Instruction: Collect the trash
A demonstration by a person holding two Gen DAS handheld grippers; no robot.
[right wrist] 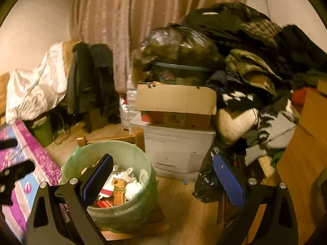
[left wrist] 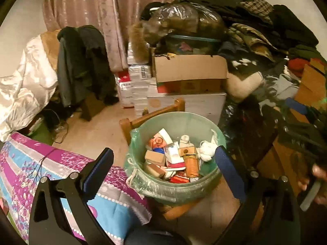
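Green-lined bin [left wrist: 175,159] rim sits between released left tool [left wrist: 163,163] fingers; released right tool [right wrist: 163,175] flanks bare floor [right wrist: 179,200].

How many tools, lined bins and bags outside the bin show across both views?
Tools: 2 (left tool, right tool)
Lined bin: 1
Bags: 2 (clear bag, black bag)
Total: 5

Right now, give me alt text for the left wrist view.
A pale green plastic bin lined with a clear bag, full of small cartons and crumpled paper, sits on a wooden chair framed by the left gripper with open, empty jaws. Behind stand stacked cardboard boxes and piled dark clothes.
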